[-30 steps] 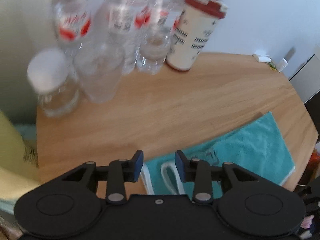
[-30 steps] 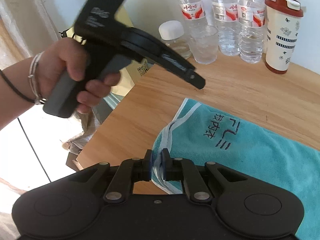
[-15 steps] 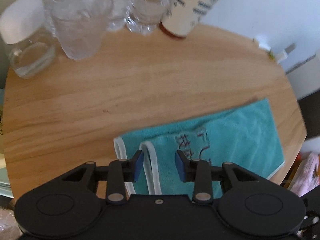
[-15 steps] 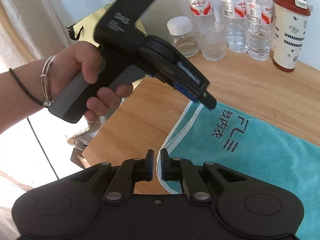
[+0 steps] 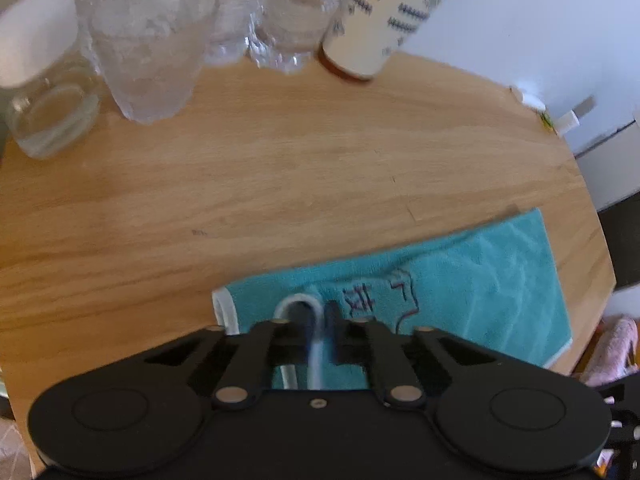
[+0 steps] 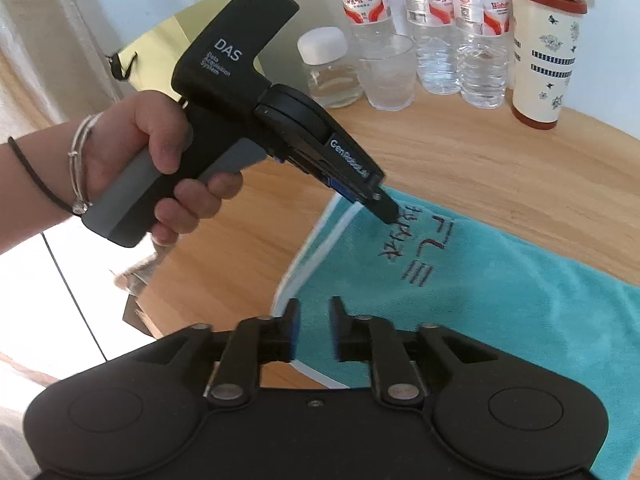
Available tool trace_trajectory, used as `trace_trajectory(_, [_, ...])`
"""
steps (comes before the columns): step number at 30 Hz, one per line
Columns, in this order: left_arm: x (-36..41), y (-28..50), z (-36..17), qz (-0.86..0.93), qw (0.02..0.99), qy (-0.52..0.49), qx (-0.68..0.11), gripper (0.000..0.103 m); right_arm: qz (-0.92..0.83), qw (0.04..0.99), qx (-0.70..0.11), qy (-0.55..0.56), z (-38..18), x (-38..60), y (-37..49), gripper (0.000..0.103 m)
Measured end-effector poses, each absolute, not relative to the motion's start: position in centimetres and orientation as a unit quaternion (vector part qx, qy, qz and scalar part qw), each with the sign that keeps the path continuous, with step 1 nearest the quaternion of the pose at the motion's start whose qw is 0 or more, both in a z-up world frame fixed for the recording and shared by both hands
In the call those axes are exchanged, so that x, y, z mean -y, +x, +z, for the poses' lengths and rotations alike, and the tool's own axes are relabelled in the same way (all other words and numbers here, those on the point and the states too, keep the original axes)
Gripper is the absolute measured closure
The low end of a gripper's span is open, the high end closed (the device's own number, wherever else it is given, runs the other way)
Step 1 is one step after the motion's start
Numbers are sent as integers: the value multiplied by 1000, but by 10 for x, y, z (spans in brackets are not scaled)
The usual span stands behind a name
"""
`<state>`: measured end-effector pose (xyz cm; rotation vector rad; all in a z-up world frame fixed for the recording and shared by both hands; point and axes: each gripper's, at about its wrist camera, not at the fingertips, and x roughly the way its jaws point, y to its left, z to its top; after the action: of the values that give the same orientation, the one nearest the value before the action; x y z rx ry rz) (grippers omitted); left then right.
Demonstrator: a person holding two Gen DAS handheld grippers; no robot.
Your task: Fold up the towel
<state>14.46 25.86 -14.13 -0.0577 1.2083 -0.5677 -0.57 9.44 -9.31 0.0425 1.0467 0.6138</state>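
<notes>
Towel lengthwise along table edge

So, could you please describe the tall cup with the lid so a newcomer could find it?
Look along the back edge of the round wooden table. Right of the clear plastic water bottles stands a cream tumbler, alone in having a dark red lid and base.

Bare wood of table lay open between towel and far clutter. Far edge blocked: lidded jar, glass, row of water bottles, tall cup standing close together. My left gripper stood over towel's near corner, crowding it.
</notes>
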Motion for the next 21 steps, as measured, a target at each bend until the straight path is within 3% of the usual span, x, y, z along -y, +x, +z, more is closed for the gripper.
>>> trace_trajectory(2, [-261,144,-137,-258,794,-35,-549,100,298,818,-492,13,-96,-101,-7,69])
trace_trajectory(21, [-263,148,-125,-251,801,-40,-542,100,260,817,-488,-164,-122,-185,-11,66])
